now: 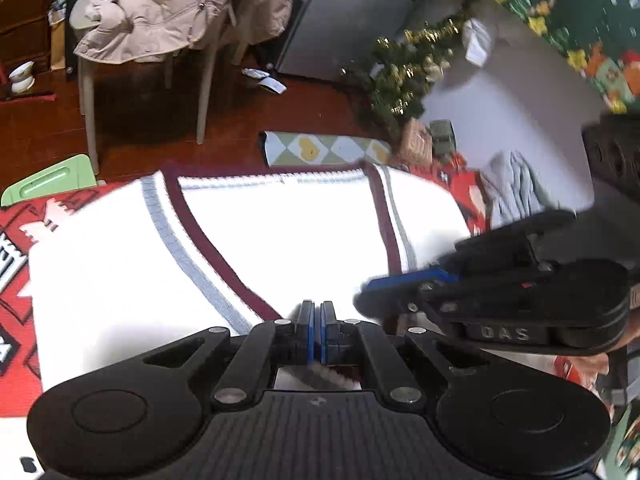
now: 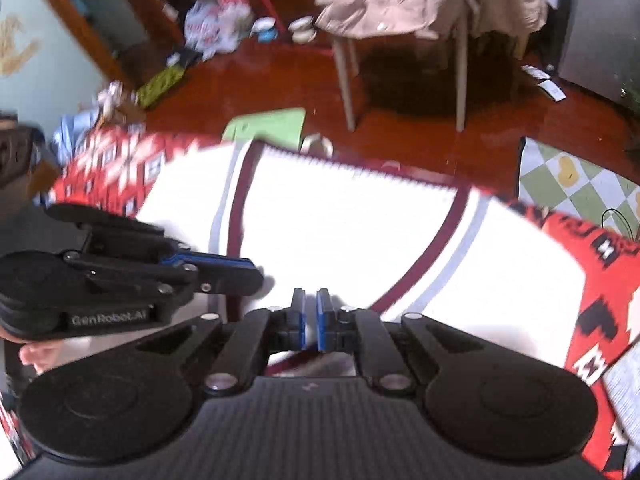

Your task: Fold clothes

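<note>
A: Red patterned rug [image 1: 16, 280] on wood floor, white sweater [image 1: 280, 240] spread across its middle?
B: Yep. Left gripper [image 1: 316, 312] & right gripper [image 2: 310, 300] both closed over its near hem; can't tell if pinching fabric.

We see a white sweater [image 1: 280, 236] with a maroon V-neck band and a grey stripe beside it. Under it, a red blanket [image 2: 600, 256] with black-and-white geometric motifs. Both grippers are black with blue pads: left gripper [image 1: 317, 312], right gripper [image 2: 310, 300]. Floor [image 1: 160, 128] is dark red-brown wood. Mat [image 1: 332, 148] has a green-white diamond check with yellow hearts. Beige coat [image 1: 168, 4] on the chair. Green board [image 2: 268, 124] is plain.
</note>
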`<state>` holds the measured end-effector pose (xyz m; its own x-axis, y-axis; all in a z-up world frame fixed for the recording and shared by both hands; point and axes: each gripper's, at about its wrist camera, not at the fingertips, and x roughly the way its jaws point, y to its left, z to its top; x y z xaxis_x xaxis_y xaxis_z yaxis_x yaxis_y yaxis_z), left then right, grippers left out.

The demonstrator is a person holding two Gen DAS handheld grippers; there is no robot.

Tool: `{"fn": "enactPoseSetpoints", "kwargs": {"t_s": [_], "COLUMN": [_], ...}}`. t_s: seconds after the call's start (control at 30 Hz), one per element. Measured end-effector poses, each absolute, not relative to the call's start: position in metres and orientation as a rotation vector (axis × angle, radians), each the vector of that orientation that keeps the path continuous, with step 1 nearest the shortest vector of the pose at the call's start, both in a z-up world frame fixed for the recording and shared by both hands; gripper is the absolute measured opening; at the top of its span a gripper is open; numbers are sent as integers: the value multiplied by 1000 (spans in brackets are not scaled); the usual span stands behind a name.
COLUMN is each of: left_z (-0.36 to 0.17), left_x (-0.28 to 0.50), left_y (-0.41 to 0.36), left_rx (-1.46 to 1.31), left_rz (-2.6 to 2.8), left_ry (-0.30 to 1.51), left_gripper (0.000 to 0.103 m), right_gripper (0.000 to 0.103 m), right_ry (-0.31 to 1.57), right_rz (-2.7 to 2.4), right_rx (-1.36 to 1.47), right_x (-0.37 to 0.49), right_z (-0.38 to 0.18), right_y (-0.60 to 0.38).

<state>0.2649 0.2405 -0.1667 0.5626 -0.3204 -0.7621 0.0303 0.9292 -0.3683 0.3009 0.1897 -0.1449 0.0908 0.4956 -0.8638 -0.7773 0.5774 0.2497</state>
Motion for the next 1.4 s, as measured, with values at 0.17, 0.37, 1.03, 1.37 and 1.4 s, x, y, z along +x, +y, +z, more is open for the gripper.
{"fn": "enactPoseSetpoints", "kwargs": {"t_s": [0.17,0.37,1.03,1.37,1.4], "left_z": [-167,-173,-95,-97,-100], "left_x": [277,306,204,70,59], "left_y": [244,262,244,185,178], "left_rx": [-312,-337,-324,-261,-260], "left_rz": [-161,-67,-120,-82,-79], "left_ry": [932,886,781,794,810], "left_gripper": [2,2,29,46,47], "right_gripper": [1,0,21,62,66], "right_ry": [1117,1050,964,950,950], "right_rz": [934,880,869,825,823], "right_rx": [-277,-263,-136,-158,-154], "right_x": [308,339,278,142,129], "right_z": [-149,-155,-73,-65,-68], "right_y": [198,217,121,33,26]}}
